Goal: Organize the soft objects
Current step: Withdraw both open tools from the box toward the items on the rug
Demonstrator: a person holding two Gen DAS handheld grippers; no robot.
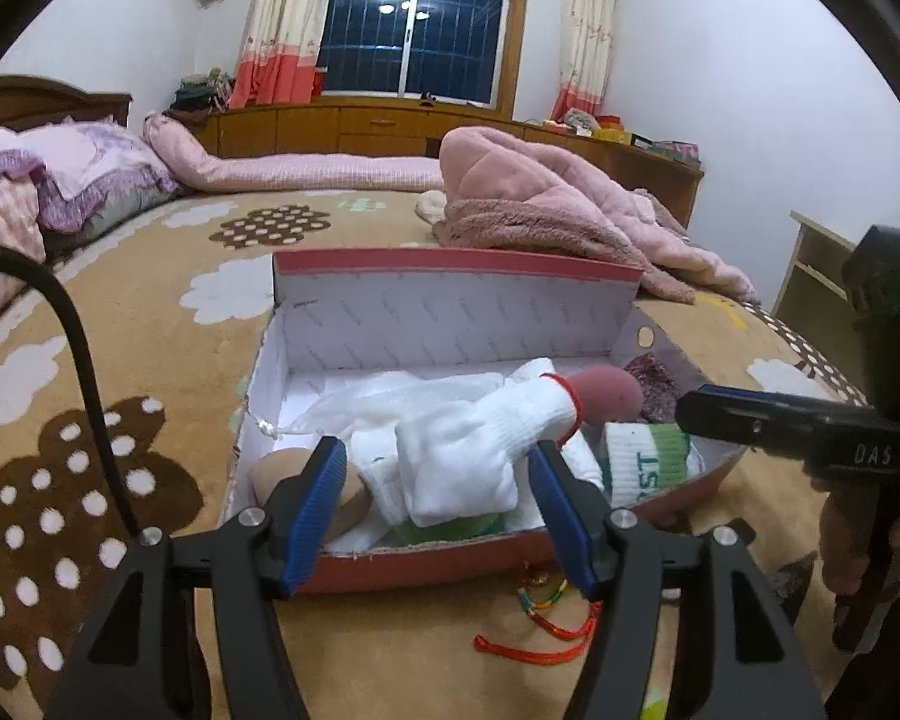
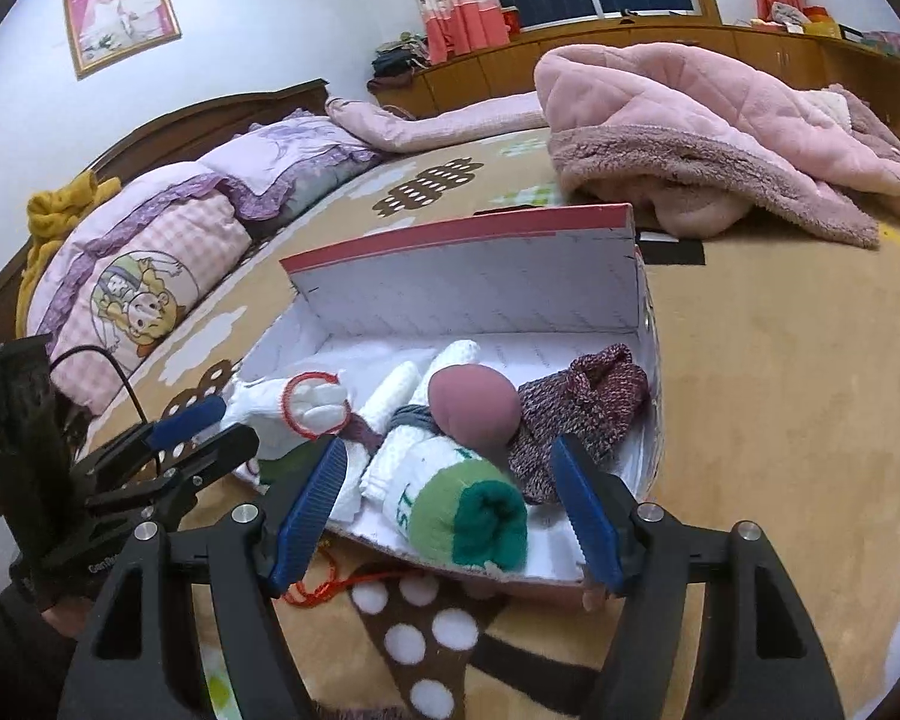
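Two tools over the near rim of a red shoebox (image 1: pixel 450 270) on the bed, both jaws wide, nothing gripped. Left tool (image 1: pixel 435 510): white glove with red cuff (image 1: pixel 480 444) lies in the box between its blue pads, not pinched; tan rolled item (image 1: pixel 342 504) just behind the left pad, white mesh bag (image 1: pixel 402 402) beyond. Red cord (image 1: pixel 546 624) on the bedspread outside the box, below its right pad. Right tool (image 2: pixel 456 510): green-and-white rolled sock (image 2: pixel 468 510) sits between its pads, untouched; mauve ball (image 2: pixel 474 408) just past it, maroon knit piece (image 2: pixel 582 408) ahead of the right pad, against the box's right wall. Pink fleece robe (image 2: pixel 720 138) well beyond the box.
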